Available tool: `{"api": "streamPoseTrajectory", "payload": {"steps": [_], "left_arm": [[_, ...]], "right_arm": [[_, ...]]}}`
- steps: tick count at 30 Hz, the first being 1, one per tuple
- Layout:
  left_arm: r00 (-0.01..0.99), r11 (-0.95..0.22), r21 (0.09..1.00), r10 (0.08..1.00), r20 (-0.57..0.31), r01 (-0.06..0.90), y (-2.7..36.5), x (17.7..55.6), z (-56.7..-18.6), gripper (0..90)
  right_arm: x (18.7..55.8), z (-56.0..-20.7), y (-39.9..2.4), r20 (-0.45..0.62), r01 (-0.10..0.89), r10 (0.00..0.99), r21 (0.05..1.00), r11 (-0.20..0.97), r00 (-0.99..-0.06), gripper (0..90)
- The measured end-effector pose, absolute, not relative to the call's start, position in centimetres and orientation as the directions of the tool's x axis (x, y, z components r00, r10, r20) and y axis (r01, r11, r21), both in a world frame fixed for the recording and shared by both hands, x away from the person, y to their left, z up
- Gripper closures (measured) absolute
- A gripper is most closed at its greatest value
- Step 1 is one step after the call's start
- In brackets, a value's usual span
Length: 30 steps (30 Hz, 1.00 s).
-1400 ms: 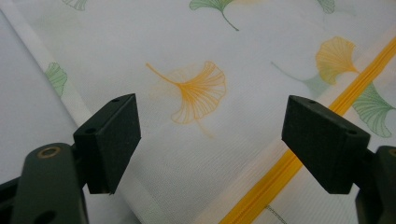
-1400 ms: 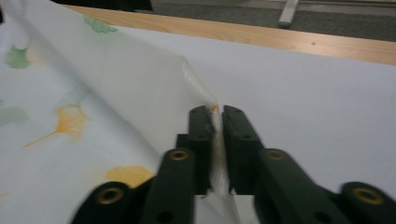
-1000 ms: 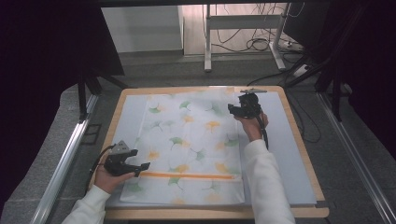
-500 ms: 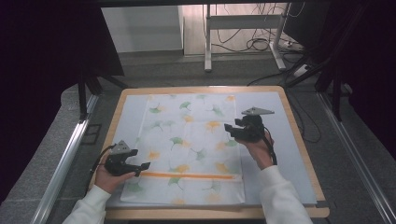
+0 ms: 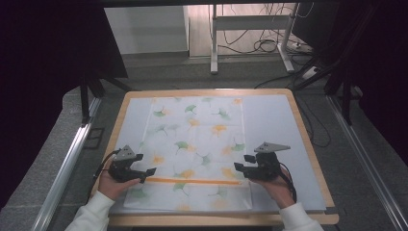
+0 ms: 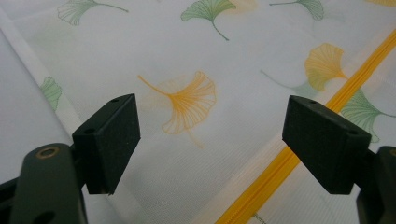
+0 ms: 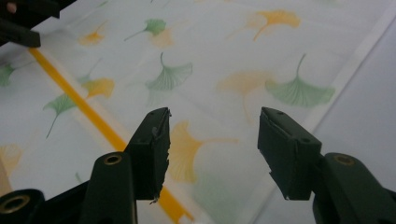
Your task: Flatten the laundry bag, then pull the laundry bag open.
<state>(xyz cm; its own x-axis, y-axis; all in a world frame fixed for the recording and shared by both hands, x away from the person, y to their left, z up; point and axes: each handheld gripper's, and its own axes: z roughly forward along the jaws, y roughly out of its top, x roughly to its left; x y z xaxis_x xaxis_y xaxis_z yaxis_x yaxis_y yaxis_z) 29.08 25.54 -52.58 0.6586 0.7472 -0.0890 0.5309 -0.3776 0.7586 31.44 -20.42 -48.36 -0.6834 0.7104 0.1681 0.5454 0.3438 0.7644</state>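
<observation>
A cloth (image 5: 195,151), white with green and orange leaf prints, is being shown spread flat on a pale mat (image 5: 274,120) over a wooden table (image 5: 308,144). The left gripper (image 5: 144,173) is being held at the cloth's left edge, jaws standing wide apart with nothing between them; in its own view, cloth (image 6: 196,107) is lying under and ahead of the jaws, an orange stripe (image 6: 299,154) running just beside the right jaw. The right gripper (image 5: 242,164) is being held at the cloth's right edge, jaws likewise parted and empty; the stripe (image 7: 88,109) is passing under its left jaw, bare mat (image 7: 359,112) lying to its right.
</observation>
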Motion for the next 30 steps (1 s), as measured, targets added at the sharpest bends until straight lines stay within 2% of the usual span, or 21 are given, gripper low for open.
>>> {"api": "streamPoseTrajectory", "payload": {"steps": [6, 17, 21, 25, 30], "left_arm": [[0.660, -0.358, 0.764, 0.743, -0.115, 0.537, 25.5, 29.1, -52.4, 19.2], [0.720, -0.425, 0.752, 0.688, -0.095, 0.505, 23.8, 28.3, -51.6, 22.3], [0.732, -0.424, 0.757, 0.673, -0.104, 0.497, 23.3, 28.2, -51.3, 22.4], [0.743, -0.415, 0.764, 0.658, -0.124, 0.494, 22.8, 28.4, -51.1, 22.3], [0.759, -0.431, 0.768, 0.641, -0.110, 0.475, 21.7, 28.8, -50.7, 22.2]], "right_arm": [[29.4, -49.4, -20.7, 0.158, 0.554, 0.709, 0.745, 0.372, -0.688, 44.1], [27.6, -50.0, -19.8, 0.119, 0.537, 0.693, 0.729, 0.425, -0.711, 44.1], [27.0, -50.3, -19.9, 0.121, 0.544, 0.694, 0.720, 0.431, -0.710, 47.2], [26.6, -50.4, -19.9, 0.113, 0.534, 0.687, 0.723, 0.438, -0.718, 56.0], [26.2, -50.4, -20.1, 0.120, 0.527, 0.669, 0.722, 0.448, -0.733, 75.1]]}}
